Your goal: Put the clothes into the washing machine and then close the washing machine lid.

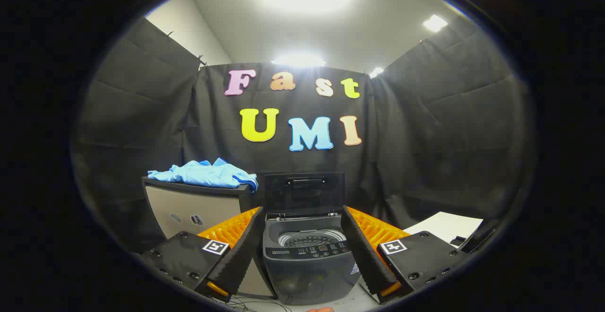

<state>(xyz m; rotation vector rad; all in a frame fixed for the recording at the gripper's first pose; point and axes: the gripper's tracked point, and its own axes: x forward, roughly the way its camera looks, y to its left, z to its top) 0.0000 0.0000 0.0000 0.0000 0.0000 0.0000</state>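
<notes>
Facing the small grey top-loading washing machine (pixel 309 255), the gripper (pixel 303 246) holds its 2 fingers spread wide apart with nothing between them but the view of the tub. The machine's dark lid (pixel 305 193) stands upright at the back, so the drum is ready. The crumpled light-blue clothes (pixel 203 174) lie on top of the beige cabinet (pixel 194 210) just beside the machine, beyond the left finger and higher up. Judging by this, reaching them calls for a swing up and leftward, with the heap's long axis running left to right across the fingers' line.

Soft crumpled cloth clothes (pixel 203 174), glossy plastic washing machine (pixel 309 260), perforated metal drum (pixel 309 239)
</notes>
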